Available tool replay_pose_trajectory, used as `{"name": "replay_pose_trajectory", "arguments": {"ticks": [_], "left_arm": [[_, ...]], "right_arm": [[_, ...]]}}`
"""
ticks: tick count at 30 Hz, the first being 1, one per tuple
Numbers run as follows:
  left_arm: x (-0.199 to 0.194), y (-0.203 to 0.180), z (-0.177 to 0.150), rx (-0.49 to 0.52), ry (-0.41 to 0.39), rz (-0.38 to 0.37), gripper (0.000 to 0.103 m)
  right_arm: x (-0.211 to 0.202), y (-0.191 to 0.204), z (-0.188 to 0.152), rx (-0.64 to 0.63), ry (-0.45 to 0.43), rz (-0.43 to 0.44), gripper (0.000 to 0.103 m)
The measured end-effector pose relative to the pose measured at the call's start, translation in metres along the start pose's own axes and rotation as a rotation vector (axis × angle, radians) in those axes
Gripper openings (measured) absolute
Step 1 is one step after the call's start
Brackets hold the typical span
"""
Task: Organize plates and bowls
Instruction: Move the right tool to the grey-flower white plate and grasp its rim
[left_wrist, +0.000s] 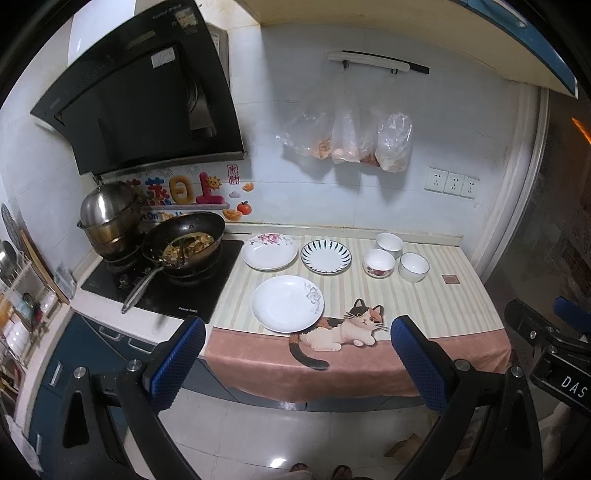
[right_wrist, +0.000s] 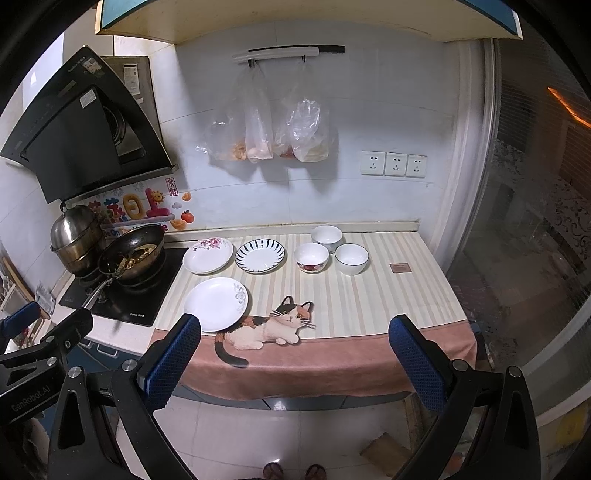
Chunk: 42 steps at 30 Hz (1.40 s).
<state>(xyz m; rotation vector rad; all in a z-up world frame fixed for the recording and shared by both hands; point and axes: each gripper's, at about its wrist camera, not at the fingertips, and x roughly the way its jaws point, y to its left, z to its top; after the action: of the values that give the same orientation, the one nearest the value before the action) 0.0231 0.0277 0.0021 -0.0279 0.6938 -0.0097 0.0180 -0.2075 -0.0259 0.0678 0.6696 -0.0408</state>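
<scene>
Three plates lie on the striped cat cloth (left_wrist: 424, 306): a white plate with a grey flower (left_wrist: 287, 303) (right_wrist: 216, 303) at the front, a pink-flowered plate (left_wrist: 269, 251) (right_wrist: 208, 255) behind it, and a blue-striped plate (left_wrist: 325, 256) (right_wrist: 260, 255) to its right. Three bowls stand further right: a red-patterned bowl (left_wrist: 378, 263) (right_wrist: 311, 257) and two white bowls (left_wrist: 413, 266) (right_wrist: 351, 259), (left_wrist: 389, 244) (right_wrist: 326, 238). My left gripper (left_wrist: 297, 338) and right gripper (right_wrist: 295, 336) are both open and empty, held in front of the counter edge, apart from the dishes.
A wok with food (left_wrist: 184, 245) and a steel pot (left_wrist: 107, 221) sit on the black hob at the left. Plastic bags (left_wrist: 347, 140) hang on the wall. A small brown square (left_wrist: 451, 278) lies at the right. A dish rack (left_wrist: 22, 295) stands far left.
</scene>
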Motion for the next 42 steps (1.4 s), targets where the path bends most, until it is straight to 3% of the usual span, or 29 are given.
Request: {"name": "replay_pose_trajectory", "arguments": {"ticks": [2, 4, 7, 9, 12, 17, 23, 25, 29, 34, 39, 42], "left_arm": [[0.012, 0.010, 0.000, -0.024, -0.008, -0.037, 0.103], [0.027, 0.018, 0.000, -0.043, 0.015, -0.125, 0.103], [0.059, 0.024, -0.003, -0.057, 0.089, -0.284, 0.103], [0.085, 0.022, -0.007, -0.038, 0.147, -0.330, 0.103], [0.117, 0.017, -0.010, 0.016, 0.164, -0.256, 0.103], [0.196, 0.027, -0.007, 0.072, 0.166, -0.043, 0.103], [0.286, 0.061, -0.004, 0.027, 0.210, 0.135, 0.103], [0.325, 0.069, 0.000, 0.043, 0.261, 0.209, 0.103], [0.392, 0.086, 0.005, 0.020, 0.353, 0.235, 0.103], [0.467, 0.105, -0.006, -0.015, 0.490, 0.212, 0.102], [0.520, 0.115, -0.022, -0.045, 0.607, 0.162, 0.101], [0.539, 0.119, -0.029, -0.062, 0.657, 0.115, 0.100]], "right_arm": [[0.008, 0.003, 0.003, 0.004, -0.011, 0.023, 0.103], [0.022, 0.007, 0.003, 0.004, -0.008, 0.065, 0.103], [0.049, 0.010, -0.002, 0.021, 0.034, 0.127, 0.103], [0.072, 0.012, -0.005, 0.036, 0.077, 0.148, 0.103], [0.107, 0.017, -0.011, 0.044, 0.131, 0.166, 0.103], [0.189, 0.026, -0.018, 0.010, 0.226, 0.186, 0.103], [0.331, 0.034, -0.024, -0.036, 0.369, 0.261, 0.103], [0.385, 0.040, -0.025, -0.048, 0.425, 0.286, 0.103], [0.476, 0.054, -0.026, -0.065, 0.521, 0.348, 0.101], [0.569, 0.082, -0.031, -0.109, 0.626, 0.415, 0.095], [0.631, 0.105, -0.042, -0.106, 0.726, 0.450, 0.089], [0.655, 0.115, -0.048, -0.077, 0.778, 0.469, 0.079]]}}
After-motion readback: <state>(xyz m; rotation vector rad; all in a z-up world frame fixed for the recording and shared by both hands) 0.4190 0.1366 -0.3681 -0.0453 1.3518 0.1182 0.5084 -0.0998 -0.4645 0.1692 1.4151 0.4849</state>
